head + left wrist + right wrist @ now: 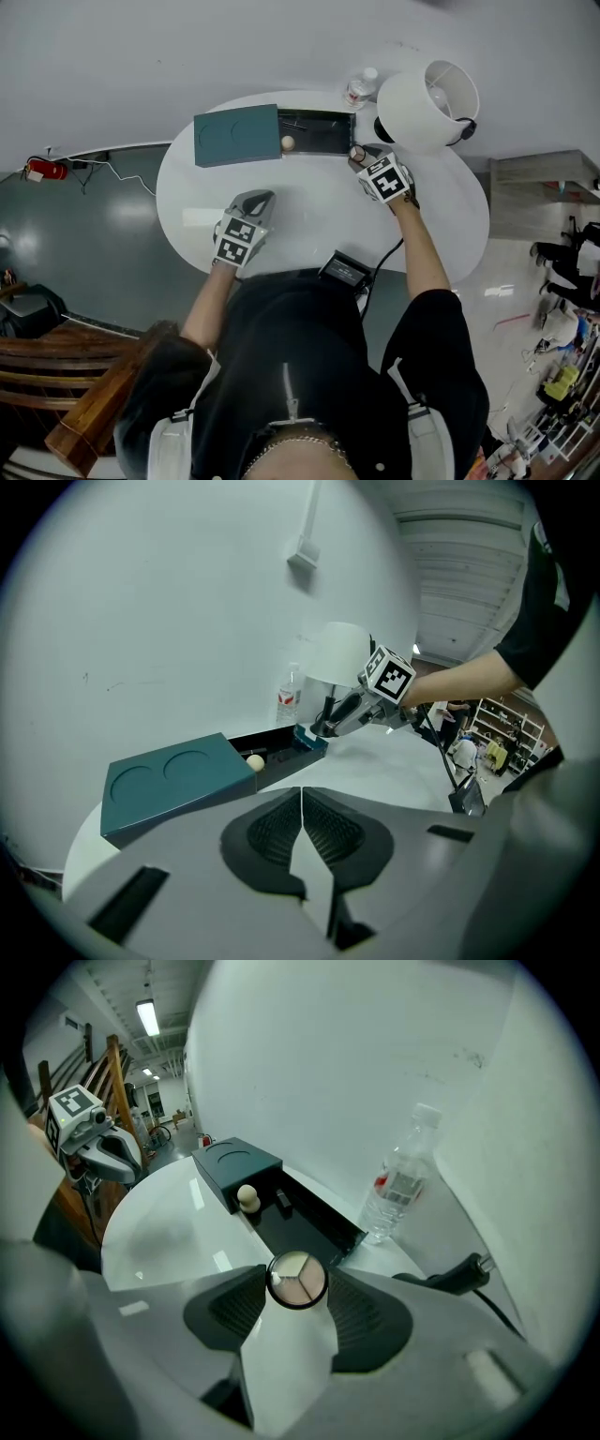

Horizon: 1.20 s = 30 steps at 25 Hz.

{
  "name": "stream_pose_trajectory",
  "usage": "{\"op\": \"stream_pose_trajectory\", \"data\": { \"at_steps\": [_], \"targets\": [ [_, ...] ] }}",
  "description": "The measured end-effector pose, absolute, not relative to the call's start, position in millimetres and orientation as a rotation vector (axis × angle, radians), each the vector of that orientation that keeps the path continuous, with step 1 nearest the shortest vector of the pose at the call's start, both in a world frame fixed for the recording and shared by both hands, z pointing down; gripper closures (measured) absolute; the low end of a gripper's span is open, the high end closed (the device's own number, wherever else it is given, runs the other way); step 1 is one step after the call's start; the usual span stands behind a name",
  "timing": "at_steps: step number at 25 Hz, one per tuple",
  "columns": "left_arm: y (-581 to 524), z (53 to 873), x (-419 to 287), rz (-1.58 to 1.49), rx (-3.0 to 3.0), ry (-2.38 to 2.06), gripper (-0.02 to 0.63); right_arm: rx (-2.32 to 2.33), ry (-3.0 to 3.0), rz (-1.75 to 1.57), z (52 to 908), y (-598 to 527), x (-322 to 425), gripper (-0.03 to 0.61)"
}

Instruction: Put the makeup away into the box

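A dark teal box [314, 131] lies open at the back of the white round table [319, 216], its lid [236, 135] slid to the left. Inside rest a cream sponge [288, 142] and a dark stick [284, 1203]. My right gripper [361, 157] is shut on a round compact [297, 1280] with three powder shades, held just off the box's right end. My left gripper [259, 202] sits low over the table's front left, jaws shut with nothing between them [301, 817]. The box [281, 747] and lid [173, 780] lie ahead of it.
A white lamp [427, 103] stands at the back right with its black base [459, 1274] and cable. A clear water bottle [361, 87] stands behind the box. A black device [346, 271] lies at the table's near edge. A wooden chair [84, 375] stands at the lower left.
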<state>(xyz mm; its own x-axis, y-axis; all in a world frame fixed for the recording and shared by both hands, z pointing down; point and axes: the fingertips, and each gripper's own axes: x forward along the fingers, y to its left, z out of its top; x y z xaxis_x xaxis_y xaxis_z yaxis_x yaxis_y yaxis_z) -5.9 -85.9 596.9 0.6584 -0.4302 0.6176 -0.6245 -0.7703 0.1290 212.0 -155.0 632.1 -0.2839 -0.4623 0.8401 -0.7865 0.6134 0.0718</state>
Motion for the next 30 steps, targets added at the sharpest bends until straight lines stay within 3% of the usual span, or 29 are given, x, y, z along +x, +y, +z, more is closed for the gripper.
{"op": "stream_pose_trajectory", "data": {
  "at_steps": [15, 30],
  "targets": [
    [-94.3, 609.9, -47.9, 0.824, 2.415, -0.979, 0.600, 0.849, -1.973, 0.422, 653.0, -222.2, 151.1, 0.376],
    [-101.0, 618.7, -61.3, 0.810, 2.356, -1.013, 0.600, 0.704, -1.841, 0.495, 699.3, -235.2, 143.9, 0.374]
  ]
}}
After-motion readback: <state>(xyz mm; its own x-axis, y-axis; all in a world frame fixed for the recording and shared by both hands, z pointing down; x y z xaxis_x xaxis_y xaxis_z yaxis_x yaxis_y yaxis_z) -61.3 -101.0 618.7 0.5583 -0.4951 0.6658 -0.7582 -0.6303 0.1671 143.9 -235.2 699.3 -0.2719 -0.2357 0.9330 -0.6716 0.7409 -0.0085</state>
